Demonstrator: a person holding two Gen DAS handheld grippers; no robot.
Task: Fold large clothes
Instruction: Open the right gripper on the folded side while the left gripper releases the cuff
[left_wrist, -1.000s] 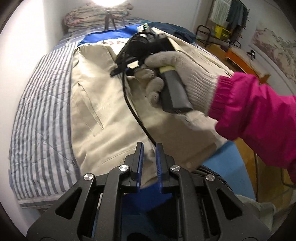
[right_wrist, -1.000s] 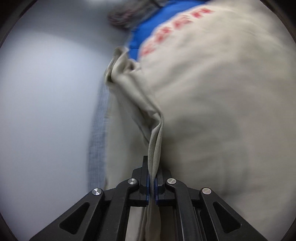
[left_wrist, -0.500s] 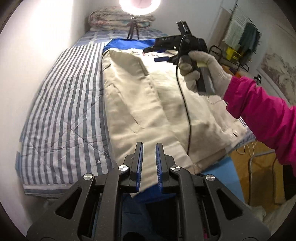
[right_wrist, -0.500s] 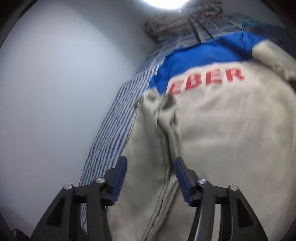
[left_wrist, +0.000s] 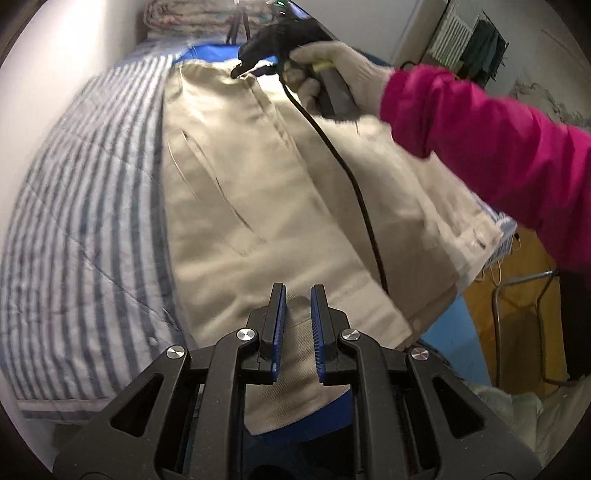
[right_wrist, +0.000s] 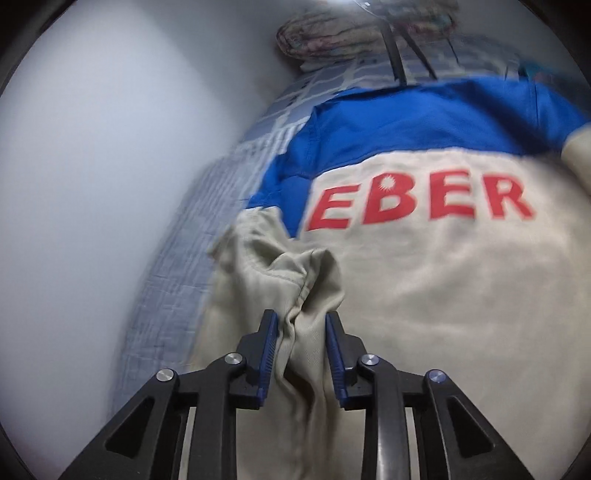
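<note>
A large beige jacket (left_wrist: 240, 192) with a blue yoke (right_wrist: 424, 122) and red letters (right_wrist: 417, 203) lies back-up on a striped bed. My left gripper (left_wrist: 297, 288) hovers over its near hem, jaws a little apart, nothing between the pads. At the far end, near the blue yoke, a gloved hand (left_wrist: 347, 66) holds my right gripper (left_wrist: 245, 70) with its tips at the cloth. In the right wrist view the right gripper (right_wrist: 299, 314) straddles a bunched fold of the folded-in sleeve (right_wrist: 303, 280). Its jaws are closing and stand just off the fold.
The striped bedcover (left_wrist: 92, 221) stretches left to a white wall (right_wrist: 92, 147). A folded quilt (right_wrist: 351, 33) and tripod legs (right_wrist: 395, 48) sit at the bed's head. A black cable (left_wrist: 354, 177) trails across the jacket. A clothes rack (left_wrist: 472, 40) and orange floor (left_wrist: 517, 295) lie right.
The right gripper let go of the sleeve edge, opened wide, then narrowed around the fold while shifting toward the yoke. The left gripper dropped closer to the hem.
</note>
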